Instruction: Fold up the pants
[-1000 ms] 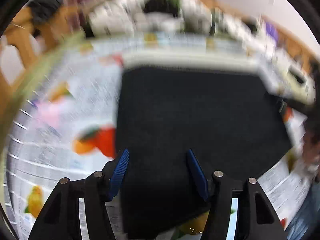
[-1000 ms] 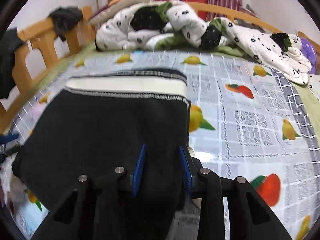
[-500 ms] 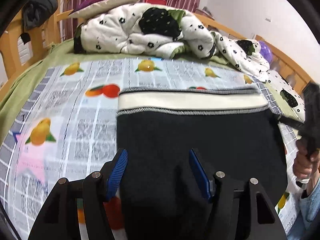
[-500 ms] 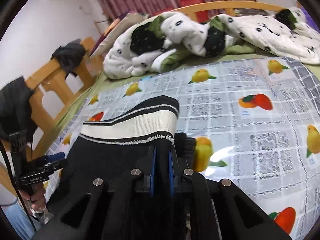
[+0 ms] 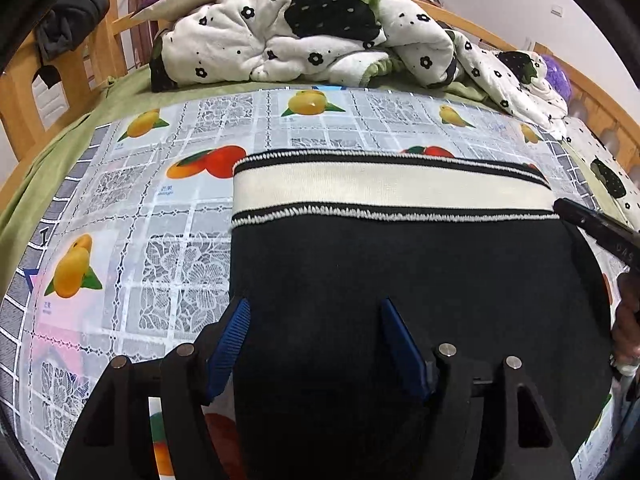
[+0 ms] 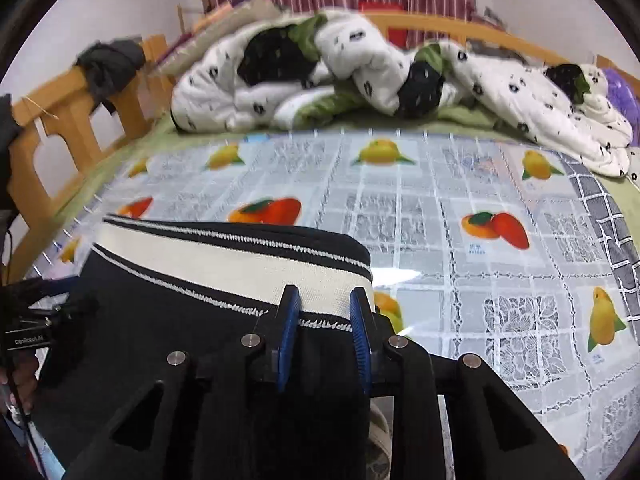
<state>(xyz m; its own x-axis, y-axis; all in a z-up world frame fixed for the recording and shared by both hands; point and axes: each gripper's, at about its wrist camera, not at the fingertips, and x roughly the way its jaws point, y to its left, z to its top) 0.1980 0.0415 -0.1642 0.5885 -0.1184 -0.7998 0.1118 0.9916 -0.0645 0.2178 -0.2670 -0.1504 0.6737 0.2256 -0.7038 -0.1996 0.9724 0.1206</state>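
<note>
While the folded black pants lie flat on a fruit-print cloth spread over a bed, both grippers are poised over the near half. The pants form a neat rectangle, with the white waistband at the far edge. At the near left corner, the left gripper is seen with its jaws wide apart and just opened a little further; black fabric lies beneath and between them, but nothing is pinched. Towards the right edge, the right gripper is held over the waistband, its jaws narrowly parted and just reopened; whether fabric is still touched cannot be told. Judging by the tidy shape, the pants appear to have been released so the fold stays put. A crumpled quilt is piled at the far end.
</note>
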